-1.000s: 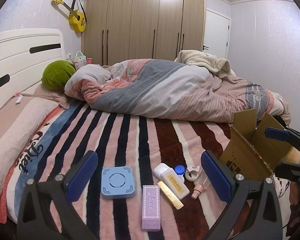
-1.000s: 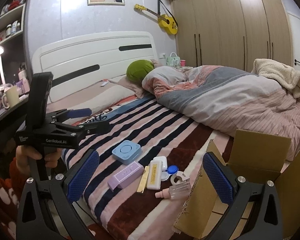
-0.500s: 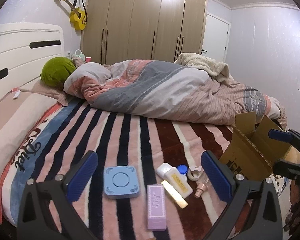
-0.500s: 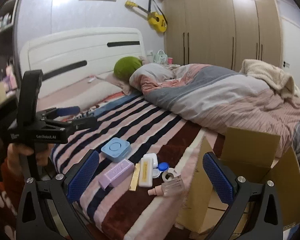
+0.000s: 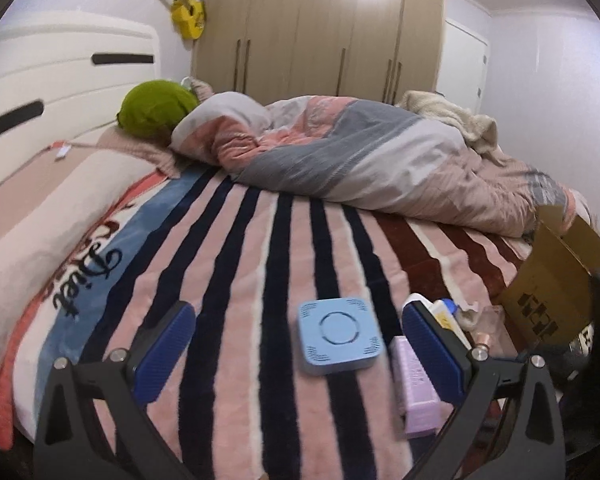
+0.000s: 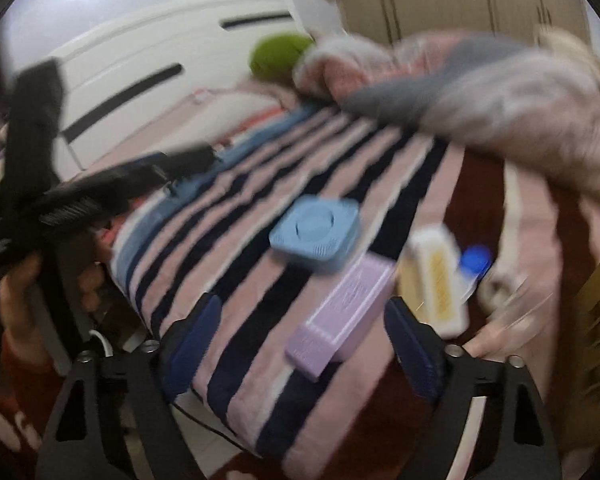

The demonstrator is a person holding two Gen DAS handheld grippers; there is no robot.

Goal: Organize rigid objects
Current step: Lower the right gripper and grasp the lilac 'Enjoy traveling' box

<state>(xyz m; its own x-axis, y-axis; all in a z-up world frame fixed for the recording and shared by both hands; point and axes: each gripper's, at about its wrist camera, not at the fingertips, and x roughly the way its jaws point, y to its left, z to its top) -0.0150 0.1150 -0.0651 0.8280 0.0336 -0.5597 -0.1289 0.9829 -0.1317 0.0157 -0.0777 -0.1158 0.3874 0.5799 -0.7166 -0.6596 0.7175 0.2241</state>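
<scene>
Two grippers are hanging over the striped blanket. My left gripper is gaping empty by the blue square case; my right gripper is narrowing around the lilac box, not yet touching, probably bound for the cardboard box.

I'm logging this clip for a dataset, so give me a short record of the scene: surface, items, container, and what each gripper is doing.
surface: striped blanket on a bed
items: blue square case, lilac box, white tube, blue-capped bottle
container: cardboard box, right of the items
left gripper: open, empty, above the blue square case
right gripper: closing, lilac box between its fingers, not touched yet
image quality: right wrist view blurred
</scene>
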